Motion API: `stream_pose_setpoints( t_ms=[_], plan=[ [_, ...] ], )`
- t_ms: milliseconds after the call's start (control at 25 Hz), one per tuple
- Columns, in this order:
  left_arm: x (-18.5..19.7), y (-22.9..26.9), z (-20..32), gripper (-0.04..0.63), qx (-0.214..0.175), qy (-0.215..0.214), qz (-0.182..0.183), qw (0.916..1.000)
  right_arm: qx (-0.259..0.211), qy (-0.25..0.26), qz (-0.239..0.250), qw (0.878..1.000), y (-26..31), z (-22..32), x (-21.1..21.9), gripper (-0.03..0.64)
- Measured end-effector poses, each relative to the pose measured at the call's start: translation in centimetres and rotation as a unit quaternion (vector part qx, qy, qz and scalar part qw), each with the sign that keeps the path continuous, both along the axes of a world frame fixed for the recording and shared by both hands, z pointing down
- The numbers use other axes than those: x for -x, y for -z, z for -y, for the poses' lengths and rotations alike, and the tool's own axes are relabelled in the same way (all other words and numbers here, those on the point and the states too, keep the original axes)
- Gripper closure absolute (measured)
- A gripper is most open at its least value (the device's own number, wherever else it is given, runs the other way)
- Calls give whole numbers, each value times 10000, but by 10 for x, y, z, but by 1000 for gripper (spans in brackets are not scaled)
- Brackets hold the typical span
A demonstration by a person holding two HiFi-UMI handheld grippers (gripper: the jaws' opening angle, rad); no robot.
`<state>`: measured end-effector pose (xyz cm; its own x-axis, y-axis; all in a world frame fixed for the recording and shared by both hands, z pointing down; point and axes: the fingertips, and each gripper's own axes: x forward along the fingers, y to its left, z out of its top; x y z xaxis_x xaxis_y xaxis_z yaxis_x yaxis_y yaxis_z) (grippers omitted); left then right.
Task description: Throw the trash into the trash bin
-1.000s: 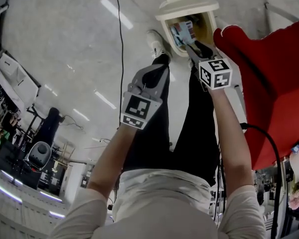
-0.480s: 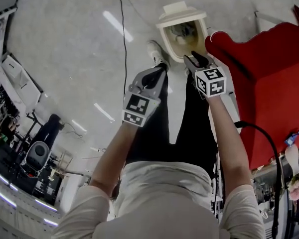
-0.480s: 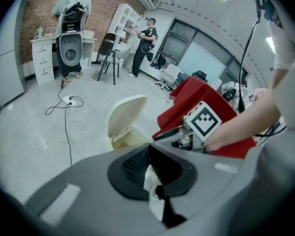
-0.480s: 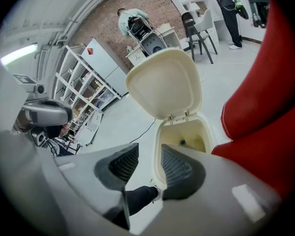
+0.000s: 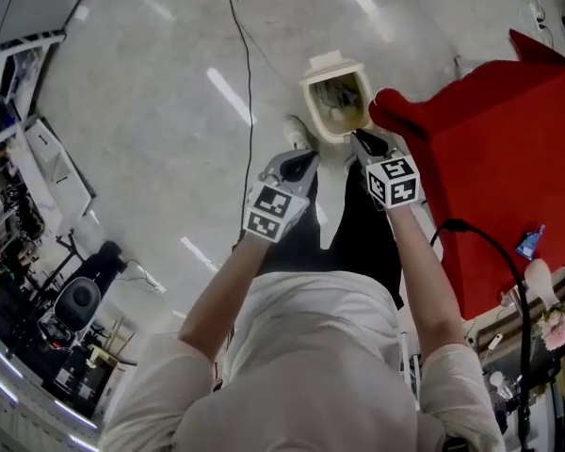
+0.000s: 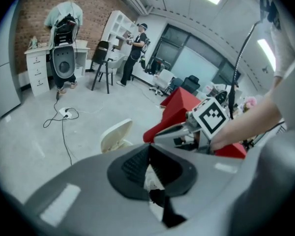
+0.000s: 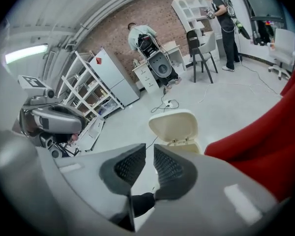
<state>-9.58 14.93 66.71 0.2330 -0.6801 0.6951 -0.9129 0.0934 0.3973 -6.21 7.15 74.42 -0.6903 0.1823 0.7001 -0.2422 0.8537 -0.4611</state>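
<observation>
Near the trash bin (image 5: 327, 63), right claw (image 7: 149, 156), empty, has just closed to a slit; left claw (image 6: 148, 154) together.

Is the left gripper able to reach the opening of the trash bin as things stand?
Probably yes. The trash bin has its lid standing open, and nothing shows between the opening and the left gripper. The red chair is on the bin's far side.

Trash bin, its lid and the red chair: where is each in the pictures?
Trash bin (image 5: 307, 97): head view, left rim of the opening.
Lid (image 7: 173, 126): right gripper view, middle of its raised face.
Red chair (image 5: 499, 149): head view, broad red surface.
</observation>
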Motion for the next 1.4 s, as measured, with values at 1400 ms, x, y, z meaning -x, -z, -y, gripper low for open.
stream_pose_setpoints(
  t_ms=[1400],
  plan=[
    [-66,204,54,591,-982,-1076,182,9892,-638,-781,957,9903,251,22,-90,614]
  ],
)
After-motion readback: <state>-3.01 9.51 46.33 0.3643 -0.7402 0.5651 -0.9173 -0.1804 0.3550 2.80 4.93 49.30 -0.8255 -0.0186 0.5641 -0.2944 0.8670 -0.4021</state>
